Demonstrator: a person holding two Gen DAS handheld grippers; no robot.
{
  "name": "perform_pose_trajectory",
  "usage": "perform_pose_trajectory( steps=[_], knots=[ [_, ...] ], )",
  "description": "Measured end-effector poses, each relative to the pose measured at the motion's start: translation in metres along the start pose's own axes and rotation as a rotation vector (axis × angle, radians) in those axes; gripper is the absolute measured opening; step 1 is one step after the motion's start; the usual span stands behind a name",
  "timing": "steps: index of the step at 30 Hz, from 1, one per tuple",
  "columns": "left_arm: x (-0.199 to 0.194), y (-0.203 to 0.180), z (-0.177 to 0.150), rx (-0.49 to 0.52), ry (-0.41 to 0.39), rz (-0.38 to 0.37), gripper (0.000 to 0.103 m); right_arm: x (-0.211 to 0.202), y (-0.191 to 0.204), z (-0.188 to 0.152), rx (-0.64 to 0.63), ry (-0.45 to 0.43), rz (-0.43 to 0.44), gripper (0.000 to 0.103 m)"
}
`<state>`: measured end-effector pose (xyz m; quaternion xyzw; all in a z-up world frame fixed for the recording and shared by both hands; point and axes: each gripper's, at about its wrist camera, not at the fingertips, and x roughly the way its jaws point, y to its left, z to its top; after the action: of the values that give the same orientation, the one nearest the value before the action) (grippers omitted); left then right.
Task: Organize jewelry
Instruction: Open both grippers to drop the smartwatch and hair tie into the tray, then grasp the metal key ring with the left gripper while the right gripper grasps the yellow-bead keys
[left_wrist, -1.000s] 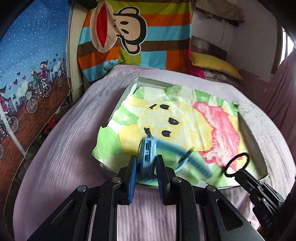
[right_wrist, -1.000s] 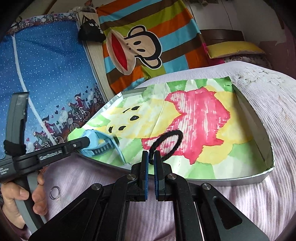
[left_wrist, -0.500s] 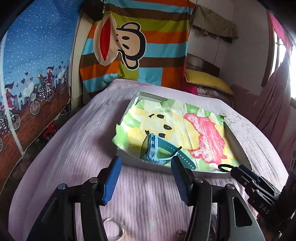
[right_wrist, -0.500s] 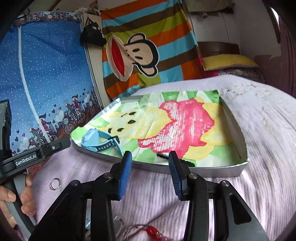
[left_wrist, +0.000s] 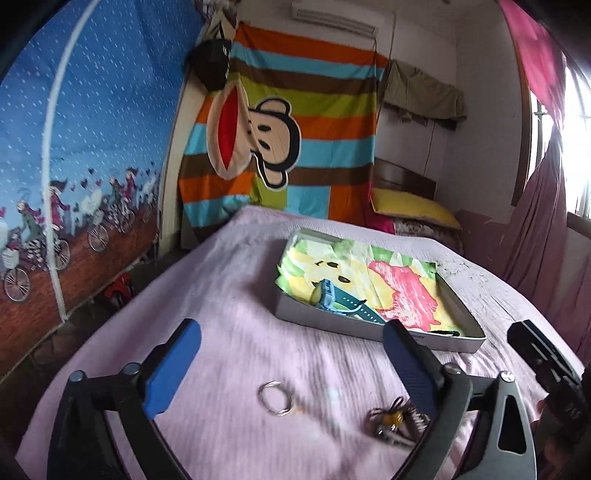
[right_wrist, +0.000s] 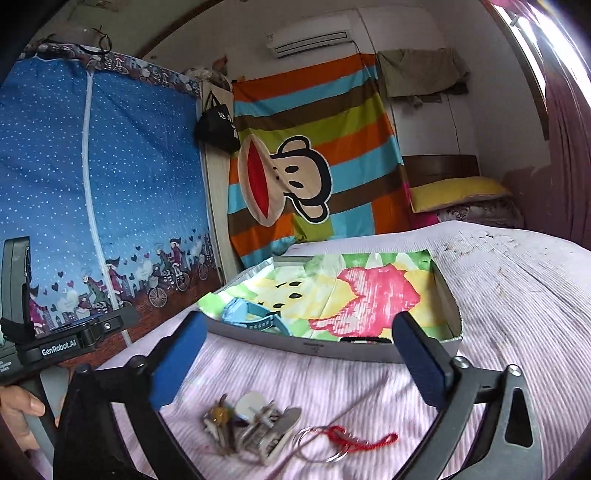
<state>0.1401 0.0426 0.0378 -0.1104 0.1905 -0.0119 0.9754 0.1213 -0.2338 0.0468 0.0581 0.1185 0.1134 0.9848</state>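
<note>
A shallow white box (left_wrist: 332, 325) (right_wrist: 332, 349) lined with a colourful cartoon cloth sits on the pink bedspread. A blue watch (left_wrist: 332, 299) (right_wrist: 255, 319) lies in its left part, and a black hair tie (left_wrist: 445, 333) (right_wrist: 364, 339) lies at its near right wall. My left gripper (left_wrist: 291, 365) is open above a silver ring (left_wrist: 275, 398) on the bed. My right gripper (right_wrist: 295, 354) is open over a cluster of hair clips (right_wrist: 255, 424) and a bangle with red cord (right_wrist: 332, 441). A small yellow-beaded piece (left_wrist: 393, 419) lies by the left gripper's right finger.
A blue patterned fabric wardrobe (right_wrist: 92, 203) stands left of the bed. A striped monkey blanket (left_wrist: 288, 147) hangs at the back, with a yellow pillow (left_wrist: 413, 210) beside it. A hand (right_wrist: 18, 410) holds the left gripper's handle. Pink curtains (left_wrist: 546, 184) hang at right.
Both grippers let go, the left of the blue watch and the right of the black hair tie, and opened wide. Both pulled back from the box toward the loose jewelry on the bed.
</note>
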Motion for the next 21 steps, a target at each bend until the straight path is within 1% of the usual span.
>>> perform_pose_trajectory(
  steps=[4, 9, 12, 15, 21],
  knots=[
    [-0.011, 0.010, -0.011, 0.007, -0.012, 0.010, 0.103, -0.011, 0.004, -0.006, 0.012, 0.011, -0.007, 0.101],
    [-0.016, 0.016, -0.028, 0.031, 0.011, 0.020, 0.103, -0.018, 0.004, -0.020, 0.019, 0.062, -0.008, 0.101],
    [-0.016, 0.015, -0.033, 0.068, 0.043, 0.017, 0.103, -0.018, 0.003, -0.030, 0.024, 0.101, -0.001, 0.101],
    [-0.011, 0.015, -0.039, 0.100, 0.071, 0.038, 0.103, -0.015, 0.002, -0.040, 0.027, 0.139, 0.000, 0.101],
    [0.001, 0.017, -0.040, 0.089, 0.129, 0.035, 0.103, 0.001, 0.004, -0.053, 0.020, 0.227, 0.031, 0.101]
  ],
)
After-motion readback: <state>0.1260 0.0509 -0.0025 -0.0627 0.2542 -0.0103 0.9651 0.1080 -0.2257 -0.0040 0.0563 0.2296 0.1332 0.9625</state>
